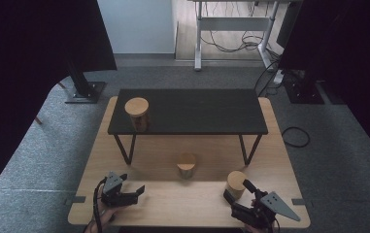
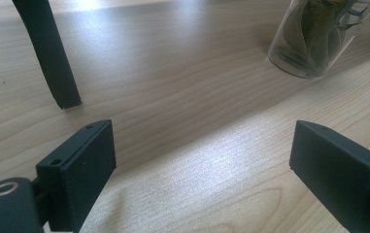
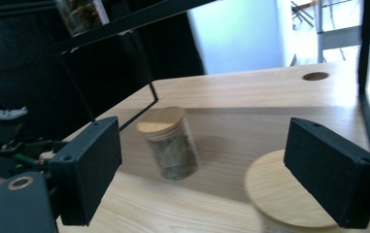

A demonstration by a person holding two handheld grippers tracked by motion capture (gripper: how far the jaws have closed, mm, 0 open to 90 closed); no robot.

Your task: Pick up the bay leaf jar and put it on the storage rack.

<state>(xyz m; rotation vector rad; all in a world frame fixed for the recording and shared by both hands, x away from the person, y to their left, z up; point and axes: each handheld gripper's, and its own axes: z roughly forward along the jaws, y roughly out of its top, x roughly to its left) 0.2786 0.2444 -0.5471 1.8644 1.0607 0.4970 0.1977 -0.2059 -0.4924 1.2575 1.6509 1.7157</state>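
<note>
Three glass jars with wooden lids hold dried leaves. One jar (image 1: 137, 113) stands on the left end of the black shelf (image 1: 197, 111). A second jar (image 1: 186, 165) (image 3: 168, 142) (image 2: 313, 39) stands on the wooden table (image 1: 173, 204) in front of the shelf. The third jar (image 1: 236, 181) (image 3: 279, 194) stands at the front right, just beyond my right gripper (image 1: 236, 190) (image 3: 204, 160), whose jaws are open and not touching it. At the front left, my left gripper (image 1: 136, 193) (image 2: 202, 160) is open over bare wood, nothing between its jaws.
The shelf rests on thin black legs (image 2: 51, 58) (image 3: 124, 63), with room underneath. A round cable hole (image 3: 315, 76) lies near the table's far edge. Grey carpet, stand bases (image 1: 83, 92) and a cable loop (image 1: 295, 137) surround the table.
</note>
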